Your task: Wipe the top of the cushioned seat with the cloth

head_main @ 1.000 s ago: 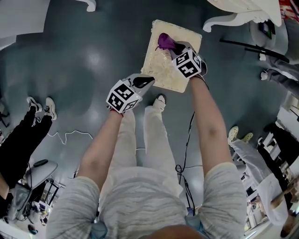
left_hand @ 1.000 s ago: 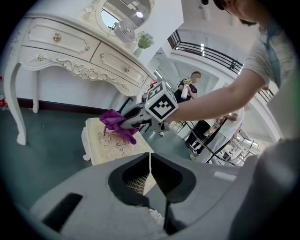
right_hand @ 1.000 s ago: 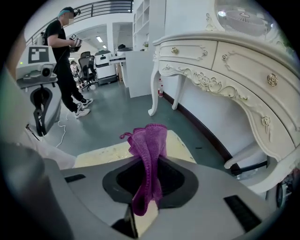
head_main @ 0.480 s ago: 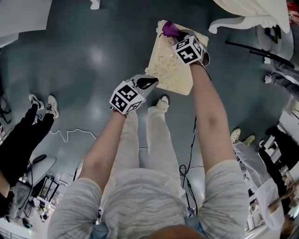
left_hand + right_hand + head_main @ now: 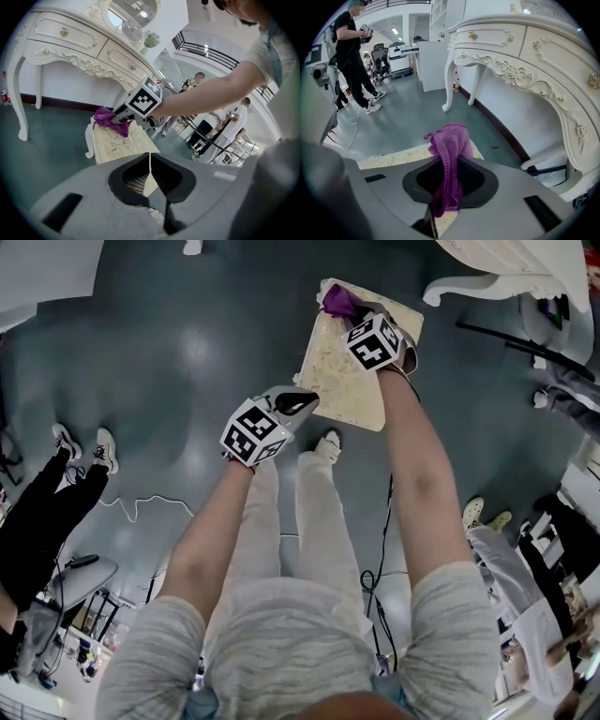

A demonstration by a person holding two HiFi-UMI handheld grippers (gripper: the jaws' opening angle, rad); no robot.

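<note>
The cushioned seat (image 5: 352, 381) is a cream stool with a gold leaf pattern, standing on the grey floor ahead of the person's legs. My right gripper (image 5: 349, 310) is shut on a purple cloth (image 5: 336, 302) and presses it on the seat's far left corner. In the right gripper view the cloth (image 5: 449, 154) hangs out between the shut jaws, with the seat's edge (image 5: 393, 159) below. My left gripper (image 5: 298, 405) hovers at the seat's near left corner, shut and holding nothing. The left gripper view shows the seat (image 5: 119, 143), the cloth (image 5: 110, 119) and the right gripper (image 5: 123, 117) beyond.
A white carved dressing table (image 5: 506, 263) stands just past the seat; its legs and drawers (image 5: 520, 70) show close ahead. People stand around: black trousers and sneakers (image 5: 56, 493) at left, others (image 5: 534, 549) at right. A cable (image 5: 141, 512) lies on the floor.
My right gripper has slid the cloth across the seat from its middle back area to the far left corner. The left gripper has kept its place by the near corner.
</note>
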